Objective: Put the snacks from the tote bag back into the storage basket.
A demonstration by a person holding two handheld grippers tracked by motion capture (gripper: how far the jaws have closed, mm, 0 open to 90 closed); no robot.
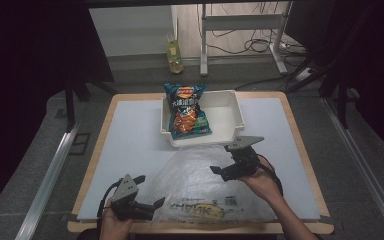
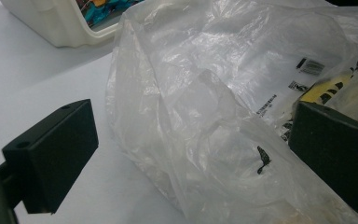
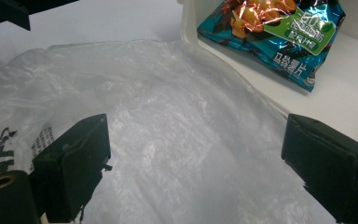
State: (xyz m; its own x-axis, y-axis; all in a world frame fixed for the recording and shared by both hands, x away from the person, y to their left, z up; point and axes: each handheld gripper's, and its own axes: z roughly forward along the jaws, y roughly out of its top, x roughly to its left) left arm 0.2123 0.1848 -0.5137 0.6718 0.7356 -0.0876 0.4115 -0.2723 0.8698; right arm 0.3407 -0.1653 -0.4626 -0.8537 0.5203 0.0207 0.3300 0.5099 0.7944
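A clear plastic bag (image 1: pixel 200 185) with yellow and black print lies flat on the white mat, in front of a white bin (image 1: pixel 237 112). A blue and orange chip bag (image 1: pixel 187 112) rests in the bin, leaning over its far rim. My left gripper (image 1: pixel 149 191) is open at the bag's near left corner; in the left gripper view its jaws straddle a crumpled fold of the plastic bag (image 2: pixel 205 93). My right gripper (image 1: pixel 221 159) is open over the bag's far right part, with the plastic bag (image 3: pixel 168 102) below its jaws and the chip bag (image 3: pixel 279 32) beyond.
The bin (image 3: pixel 189 23) stands just behind the plastic bag, with the bin's corner (image 2: pixel 51 23) close by. Bare white mat (image 1: pixel 125 130) spreads to the left and right. On the floor beyond the table are a yellow bottle (image 1: pixel 174 52) and a desk frame (image 1: pixel 240 22).
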